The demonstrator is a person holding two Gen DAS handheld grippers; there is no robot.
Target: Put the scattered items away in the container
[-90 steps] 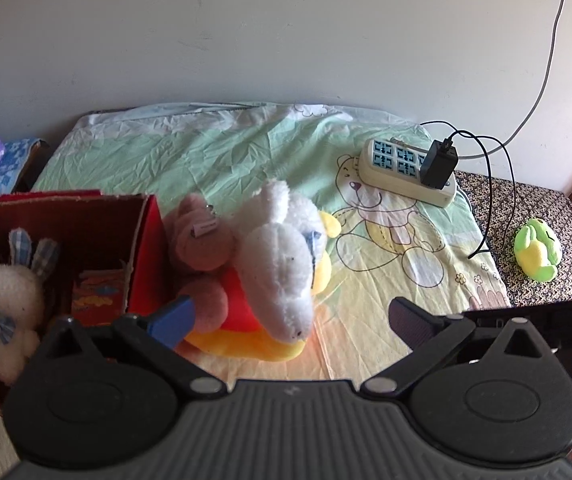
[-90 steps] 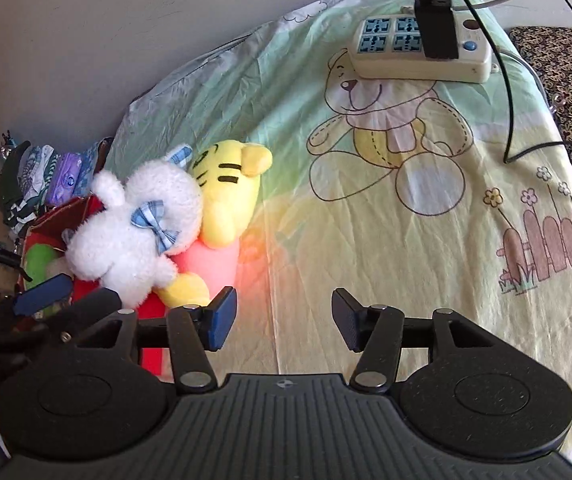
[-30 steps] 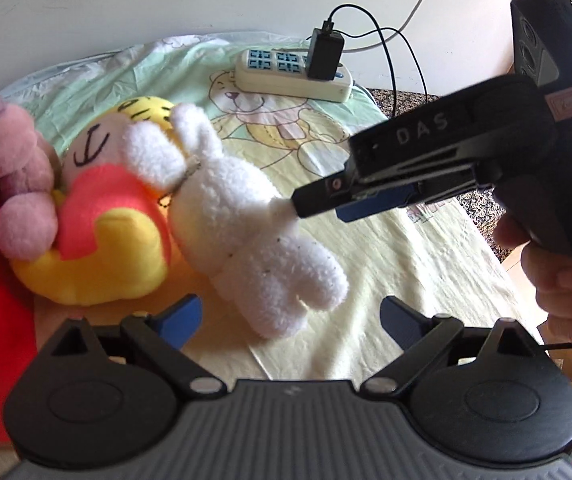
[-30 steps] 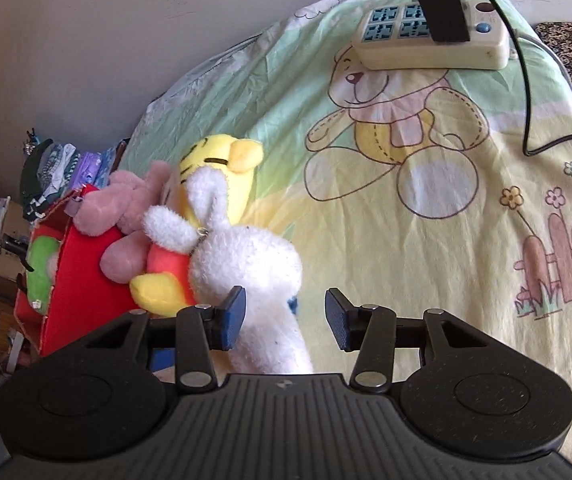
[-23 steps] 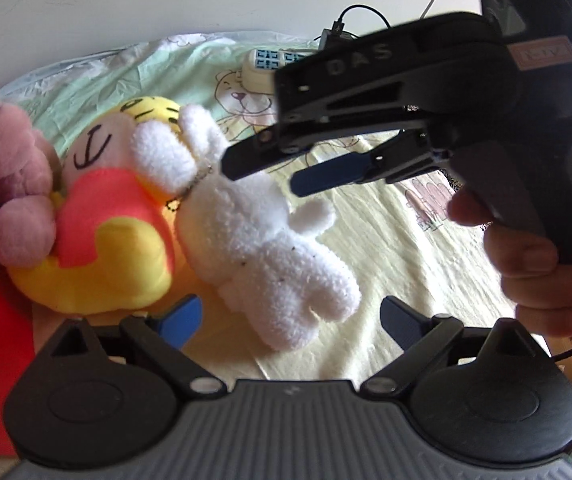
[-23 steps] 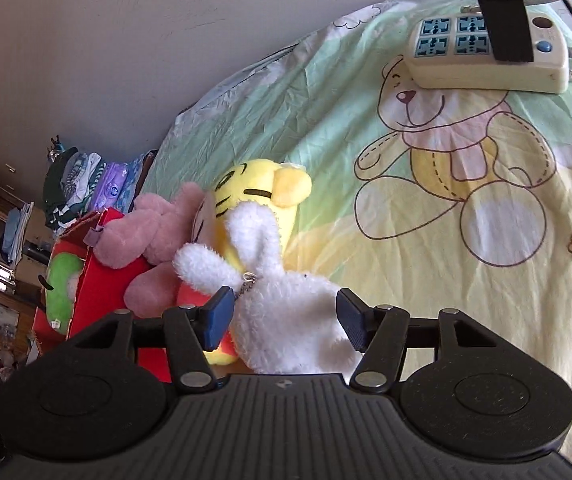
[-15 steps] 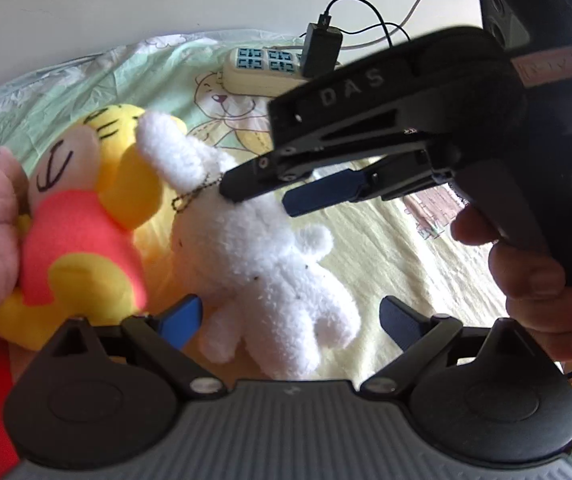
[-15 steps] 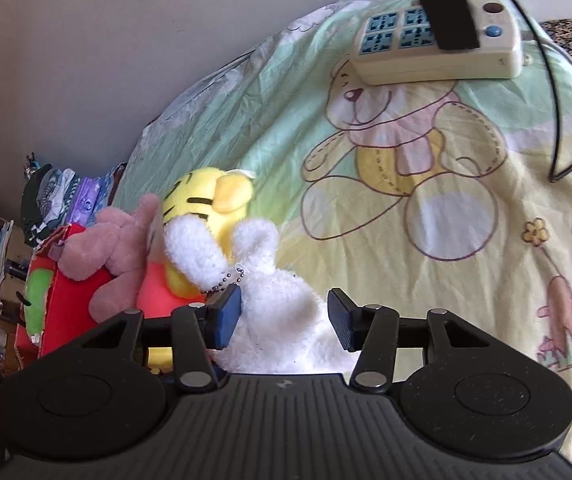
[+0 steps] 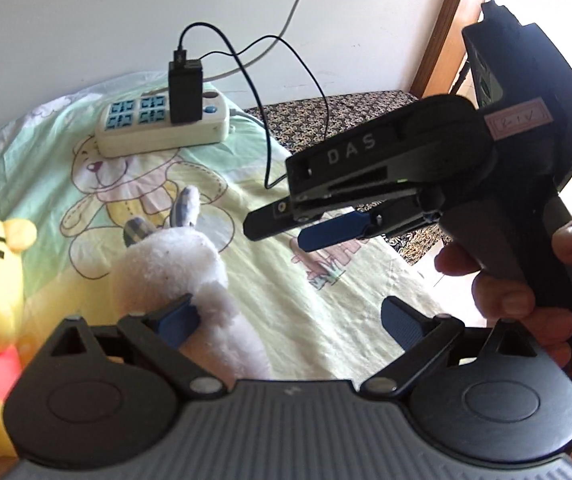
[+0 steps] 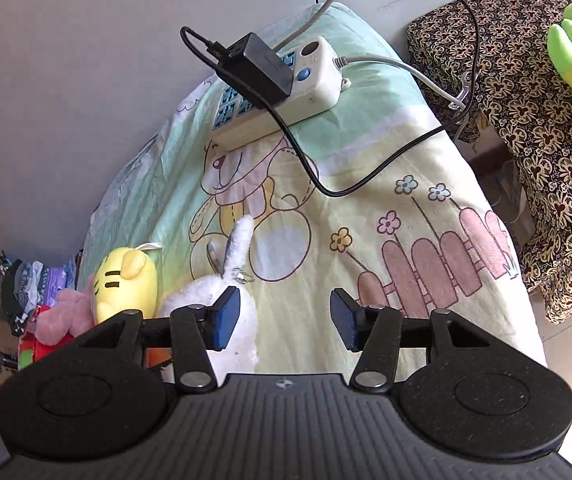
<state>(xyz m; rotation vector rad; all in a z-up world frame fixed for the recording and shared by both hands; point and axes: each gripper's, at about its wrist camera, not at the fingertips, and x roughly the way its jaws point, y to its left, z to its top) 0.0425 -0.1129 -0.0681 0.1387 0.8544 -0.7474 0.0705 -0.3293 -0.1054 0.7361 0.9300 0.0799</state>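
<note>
Lying on the bed beside the left claw (image 9: 288, 322), both claws released, the white rabbit (image 9: 177, 264) seems only brushed by one pad, so a closing right claw (image 10: 283, 318) may miss it.

Soft plush and cloth against hard matt plastic

The white rabbit toy (image 9: 173, 268) is fluffy pile; the yellow tiger toy (image 10: 123, 282) is smoother plush. The printed bedsheet (image 10: 366, 208) is thin, creased cloth. The power strip (image 9: 161, 128) is glossy cream plastic, and the left tongs (image 9: 286, 322) are matt black plastic, ribbed, with metal rivets.
</note>
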